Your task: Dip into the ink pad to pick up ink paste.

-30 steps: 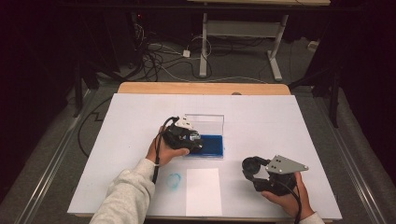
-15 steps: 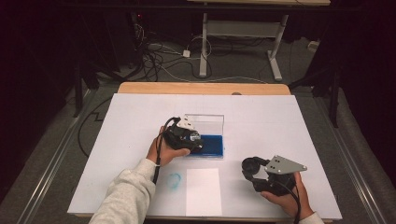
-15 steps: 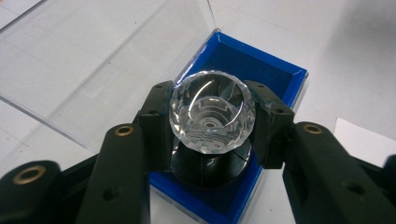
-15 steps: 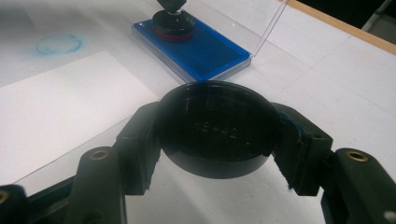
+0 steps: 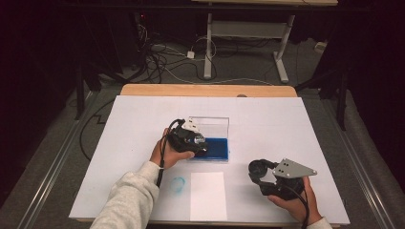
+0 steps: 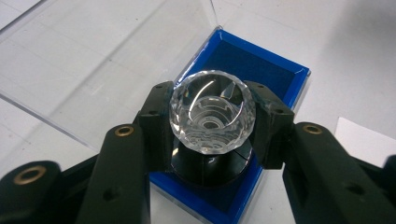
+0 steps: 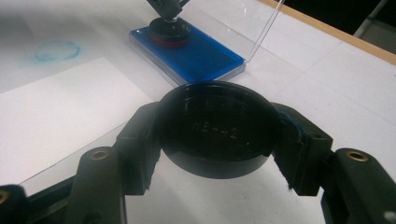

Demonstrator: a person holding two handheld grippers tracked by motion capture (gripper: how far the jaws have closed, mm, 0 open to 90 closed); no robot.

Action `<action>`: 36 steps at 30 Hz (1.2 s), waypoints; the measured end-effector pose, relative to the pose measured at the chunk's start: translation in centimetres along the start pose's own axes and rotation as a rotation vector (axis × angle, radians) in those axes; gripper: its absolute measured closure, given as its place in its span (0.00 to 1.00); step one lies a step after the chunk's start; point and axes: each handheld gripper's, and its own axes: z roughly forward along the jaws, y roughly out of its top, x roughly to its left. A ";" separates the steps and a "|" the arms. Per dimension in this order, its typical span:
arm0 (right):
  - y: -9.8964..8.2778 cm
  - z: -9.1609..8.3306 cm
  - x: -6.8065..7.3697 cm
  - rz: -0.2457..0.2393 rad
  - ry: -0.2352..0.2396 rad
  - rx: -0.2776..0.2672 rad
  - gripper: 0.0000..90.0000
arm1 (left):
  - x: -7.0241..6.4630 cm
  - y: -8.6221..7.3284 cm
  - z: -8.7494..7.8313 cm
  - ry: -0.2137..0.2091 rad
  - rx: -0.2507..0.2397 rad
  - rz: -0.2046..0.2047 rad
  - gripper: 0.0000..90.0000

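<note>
A stamp with a faceted clear knob (image 6: 212, 112) and a round black base (image 6: 205, 165) stands on the blue ink pad (image 6: 261, 65) of a small case. The case's clear lid (image 6: 93, 60) stands up behind it. My left gripper (image 6: 212, 122) is shut on the knob, one pad on each side; in the high view it (image 5: 199, 142) sits over the ink pad (image 5: 218, 149). My right gripper (image 7: 217, 135) is shut on a round black cap (image 7: 217, 128), held low over the table at the front right (image 5: 260, 169).
A white sheet of paper (image 5: 207, 195) lies near the front edge, with a blue ring-shaped stamp mark (image 5: 178, 183) on the white table cover (image 5: 286, 124) to its left. A wooden table edge runs along the back. Cables and desk legs are on the floor beyond.
</note>
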 end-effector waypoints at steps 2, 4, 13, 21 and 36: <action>0.0 0.0 0.0 0.001 -0.009 -0.002 0.43 | -0.3 0.3 0.0 0.021 0.024 0.009 0.61; 0.0 0.0 0.0 -0.001 -0.010 -0.001 0.43 | -0.4 0.5 -0.1 0.026 0.035 0.018 0.61; -0.1 -0.1 -0.3 0.005 -0.016 -0.004 0.43 | -1.5 3.3 0.2 -0.013 0.011 0.049 0.61; -0.1 -0.4 -0.4 0.007 -0.014 -0.008 0.43 | -2.0 5.5 -0.1 -0.018 -0.013 0.080 0.61; -0.1 -0.2 -0.2 0.005 -0.013 -0.003 0.43 | -2.1 7.5 -2.2 -0.024 -0.010 0.114 0.61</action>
